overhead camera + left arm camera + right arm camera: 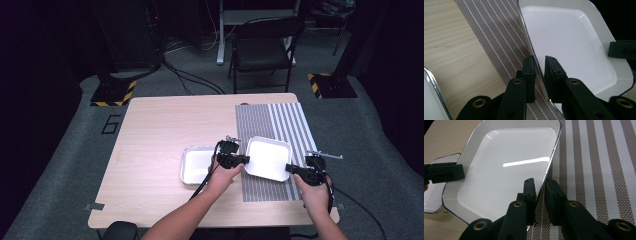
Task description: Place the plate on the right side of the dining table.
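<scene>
White and glossy, the square tray (269,158) sits over the striped mat (280,120), stiff, light and probably slippery. Left claw (245,159) and right claw (288,168) each grasp opposite thin rims, its best holds.

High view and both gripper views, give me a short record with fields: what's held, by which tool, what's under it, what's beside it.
held thing: white square tray
left tool: shut on the tray's left rim
right tool: shut on the tray's right rim
under the tray: striped mat on a wooden table
beside it: second white tray, on the bare wood to the left
tray contents: both trays look empty
</scene>
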The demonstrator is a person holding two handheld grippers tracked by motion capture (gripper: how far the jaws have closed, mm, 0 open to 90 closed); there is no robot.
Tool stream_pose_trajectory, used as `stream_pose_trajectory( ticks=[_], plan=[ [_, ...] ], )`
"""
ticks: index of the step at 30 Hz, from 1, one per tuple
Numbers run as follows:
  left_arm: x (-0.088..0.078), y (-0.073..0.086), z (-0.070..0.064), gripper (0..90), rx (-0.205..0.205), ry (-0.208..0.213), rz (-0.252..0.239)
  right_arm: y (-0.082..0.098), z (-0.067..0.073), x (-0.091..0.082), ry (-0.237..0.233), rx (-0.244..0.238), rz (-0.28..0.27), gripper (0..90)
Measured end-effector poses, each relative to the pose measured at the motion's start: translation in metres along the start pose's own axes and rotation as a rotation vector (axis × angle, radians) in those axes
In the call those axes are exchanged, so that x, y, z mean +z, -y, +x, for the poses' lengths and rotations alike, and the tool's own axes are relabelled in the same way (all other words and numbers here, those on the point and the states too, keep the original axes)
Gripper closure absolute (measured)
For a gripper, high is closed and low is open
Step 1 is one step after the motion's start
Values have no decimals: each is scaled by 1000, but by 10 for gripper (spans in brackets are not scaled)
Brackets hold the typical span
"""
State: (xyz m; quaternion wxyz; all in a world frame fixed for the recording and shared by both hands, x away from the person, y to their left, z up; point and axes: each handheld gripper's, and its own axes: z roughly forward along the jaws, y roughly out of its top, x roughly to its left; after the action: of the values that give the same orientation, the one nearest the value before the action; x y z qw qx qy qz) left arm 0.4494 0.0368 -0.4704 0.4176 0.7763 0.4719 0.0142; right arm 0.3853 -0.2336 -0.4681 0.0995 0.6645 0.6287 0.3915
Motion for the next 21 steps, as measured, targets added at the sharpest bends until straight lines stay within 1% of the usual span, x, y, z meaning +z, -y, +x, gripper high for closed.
stream_pose_trajectory(
  ticks=[4,5,7,9,10,14,15,17,21],
  plan=[
    [4,1,0,788,6,-6,9,0,-3,1,6,-6,-2,791],
    [5,1,-1,788,0,-11,4,0,-3,2,9,-6,-2,791],
    [7,1,-1,788,9,-12,14,0,-4,2,7,-4,-2,791],
    [10,1,0,788,-1,-9,10,0,-6,4,11,-12,-5,792],
    [11,2,0,788,-4,-8,10,0,-7,5,15,-6,-3,793],
    [16,3,0,788,-6,-9,21,2,-10,8,26,-8,5,794],
    [18,4,0,787,-8,-6,18,2,-11,9,28,-2,7,795],
    [20,4,-1,787,-4,-5,22,3,-14,11,31,-5,11,796],
    [24,4,-2,786,-12,-5,27,3,-18,12,40,-16,7,798]
  ],
)
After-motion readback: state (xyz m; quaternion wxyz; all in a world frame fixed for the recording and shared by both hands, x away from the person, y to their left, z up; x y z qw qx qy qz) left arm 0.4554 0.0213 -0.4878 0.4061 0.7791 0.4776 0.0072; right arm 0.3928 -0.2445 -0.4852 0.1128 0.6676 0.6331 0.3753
